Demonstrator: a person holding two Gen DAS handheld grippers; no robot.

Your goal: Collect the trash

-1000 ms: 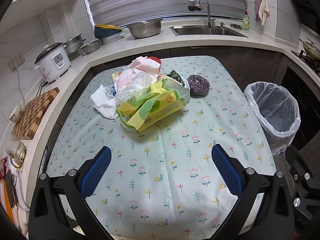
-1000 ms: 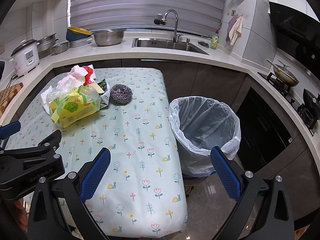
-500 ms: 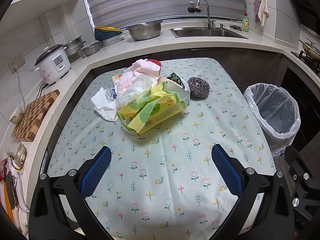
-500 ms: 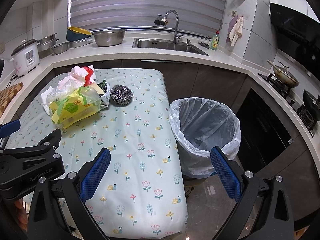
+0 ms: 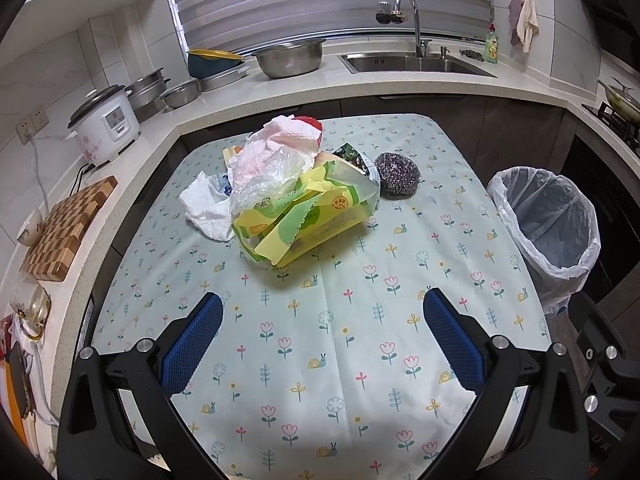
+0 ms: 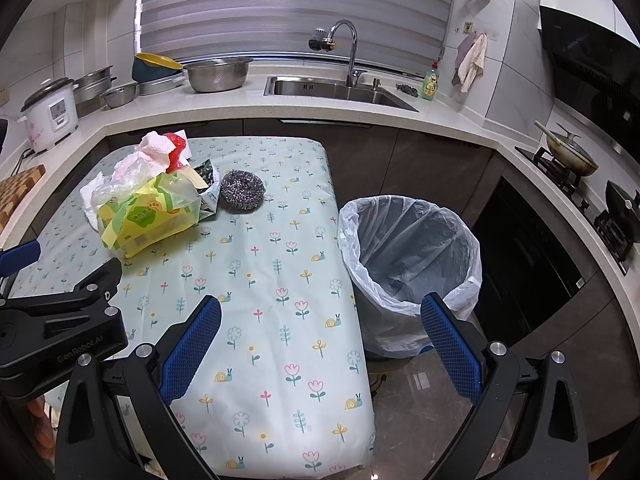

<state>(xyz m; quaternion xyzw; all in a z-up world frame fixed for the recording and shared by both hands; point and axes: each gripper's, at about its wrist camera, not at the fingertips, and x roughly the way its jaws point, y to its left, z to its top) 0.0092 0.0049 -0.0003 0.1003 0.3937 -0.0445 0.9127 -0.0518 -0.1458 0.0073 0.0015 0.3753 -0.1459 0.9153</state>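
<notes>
We are holding our left gripper [image 5: 322, 320] over the near part of the flowered table [image 5: 340, 360], its blue fingers [image 5: 192, 344] spread wide and gripping nothing, facing the trash pile [image 5: 292, 200] heaped toward the far left of the cloth. The yellow-green wrapper [image 5: 308, 224] is lying on the near side of that heap, with crumpled paper [image 5: 206, 208] and clear plastic behind it and a steel scourer [image 5: 398, 174] just beside it. Our right gripper [image 6: 320, 332], likewise wide apart and empty, is hovering near the lined bin [image 6: 412, 256] standing against the table's right edge, probably so that whatever gets lifted has only a short way to travel.
</notes>
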